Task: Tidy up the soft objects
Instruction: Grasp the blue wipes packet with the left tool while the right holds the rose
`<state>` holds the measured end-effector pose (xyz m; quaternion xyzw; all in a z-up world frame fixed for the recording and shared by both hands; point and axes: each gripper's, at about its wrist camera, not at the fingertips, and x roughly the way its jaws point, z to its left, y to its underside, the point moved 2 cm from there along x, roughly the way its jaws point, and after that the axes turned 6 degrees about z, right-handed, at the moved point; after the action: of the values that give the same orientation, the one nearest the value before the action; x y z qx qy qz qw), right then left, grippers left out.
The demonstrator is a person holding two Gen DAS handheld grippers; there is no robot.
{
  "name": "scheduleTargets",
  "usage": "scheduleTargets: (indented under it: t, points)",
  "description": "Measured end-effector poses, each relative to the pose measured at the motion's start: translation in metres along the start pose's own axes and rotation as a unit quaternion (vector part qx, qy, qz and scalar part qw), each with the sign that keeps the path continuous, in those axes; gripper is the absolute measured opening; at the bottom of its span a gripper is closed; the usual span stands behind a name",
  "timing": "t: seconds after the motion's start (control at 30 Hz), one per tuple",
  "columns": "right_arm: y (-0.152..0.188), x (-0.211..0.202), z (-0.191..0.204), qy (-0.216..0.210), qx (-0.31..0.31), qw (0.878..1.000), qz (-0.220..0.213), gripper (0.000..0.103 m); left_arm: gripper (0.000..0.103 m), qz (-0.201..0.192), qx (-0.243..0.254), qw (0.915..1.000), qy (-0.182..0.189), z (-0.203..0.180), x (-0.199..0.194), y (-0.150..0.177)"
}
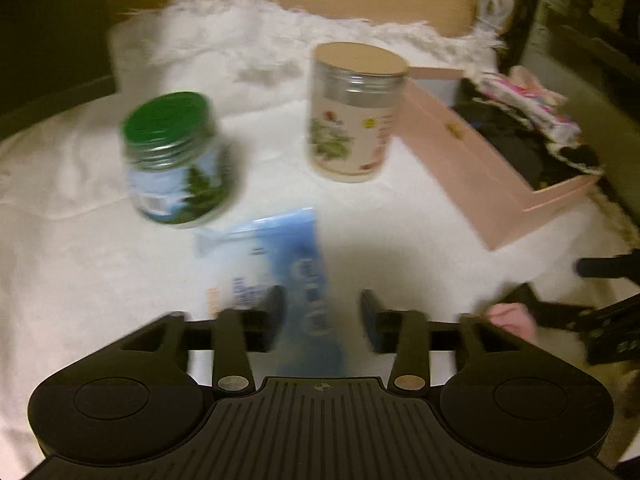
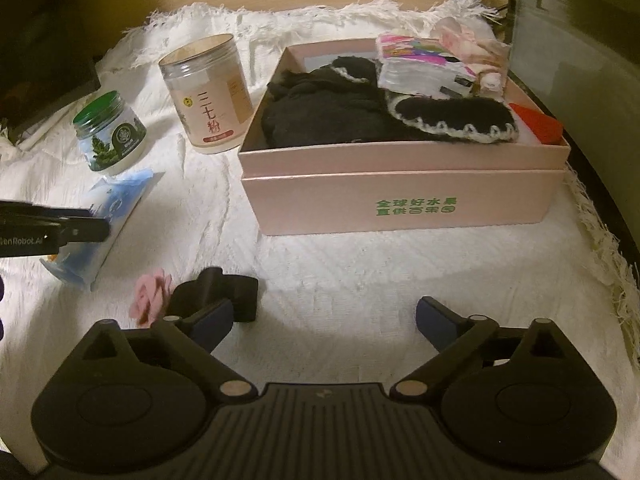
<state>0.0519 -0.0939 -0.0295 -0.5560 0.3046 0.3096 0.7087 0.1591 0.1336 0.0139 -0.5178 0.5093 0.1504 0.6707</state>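
Tissue pack (image 1: pixel 296 276) btwn wide left gripper (image 1: pixel 320 312) jaws; slick wrap may slip. Right gripper (image 2: pixel 324 316) wide, empty.

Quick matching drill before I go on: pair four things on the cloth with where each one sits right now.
Things:
1. black knit item
2. blue packet
3. pink fabric flower
4. green-lidded jar

Places:
A. on the cloth, just left of the right gripper's left finger
B. inside the pink box
C. under the left gripper's open fingers
D. left of the tall beige-lidded jar

Pairs: 1-B, 2-C, 3-A, 4-D
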Motion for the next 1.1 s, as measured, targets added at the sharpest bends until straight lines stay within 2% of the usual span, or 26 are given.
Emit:
scheduleTargets:
  t: [0.07,0.17,0.27,0.33,0.4,0.43,0.5,0.6,0.63,0.73,0.83,0.93,1.0,1.07,1.1]
  points:
    - [0.000,0.001,0.000,-0.003,-0.003,1.000,0.000,0.103,0.076,0.001,0.008,0.9999,0.010,-0.007,0.004,0.000]
    - [0.000,0.002,0.001,-0.005,-0.003,1.000,-0.002,0.103,0.086,-0.001,0.029,0.9995,0.012,-0.014,0.007,0.003]
    - [0.002,0.003,0.003,0.001,-0.012,1.000,-0.007,0.103,0.083,-0.013,0.034,0.9993,0.000,-0.016,0.004,0.006]
    - [0.004,0.004,0.005,0.006,-0.021,1.000,-0.009,0.103,0.080,-0.048,0.032,0.9970,-0.052,-0.009,-0.006,0.008]
    - [0.006,0.004,0.006,0.008,-0.029,0.999,-0.013,0.103,0.080,-0.058,0.018,0.9939,-0.092,0.006,-0.010,0.009]
    - [0.007,0.003,0.006,0.008,-0.030,0.999,-0.014,0.103,0.080,-0.047,-0.006,0.9952,-0.086,0.018,-0.009,0.008]
    - [0.007,0.003,0.004,0.003,-0.026,1.000,-0.016,0.103,0.080,-0.025,-0.060,0.9966,-0.051,0.039,-0.003,0.008]
    - [0.006,0.002,0.003,0.001,-0.019,1.000,-0.014,0.103,0.080,-0.020,-0.133,0.9904,0.032,0.056,0.002,0.010]
    - [0.006,0.002,0.003,0.002,-0.024,1.000,-0.013,0.103,0.081,-0.022,-0.135,0.9899,0.036,0.055,0.002,0.009]
    - [0.010,0.003,0.007,0.010,-0.050,0.999,-0.013,0.103,0.083,-0.008,-0.091,0.9954,0.032,0.037,0.010,0.006]
    - [0.012,0.003,0.009,0.009,-0.072,0.997,-0.011,0.103,0.089,-0.001,-0.027,0.9996,0.000,0.015,0.018,0.002]
    - [0.008,-0.009,-0.006,-0.029,-0.027,0.999,-0.011,0.102,0.094,0.005,-0.003,0.9998,-0.018,0.004,0.024,0.000]
    - [0.007,-0.024,-0.013,-0.043,0.000,0.999,-0.030,0.102,0.093,0.003,-0.001,0.9998,-0.019,0.003,0.023,0.001]
    - [0.007,-0.039,-0.006,-0.040,-0.025,0.998,-0.051,0.102,0.083,-0.001,0.003,0.9996,-0.027,0.004,0.021,0.003]
    - [0.006,-0.043,0.002,-0.033,-0.045,0.997,-0.055,0.102,0.082,-0.002,0.004,0.9996,-0.029,0.004,0.019,0.004]
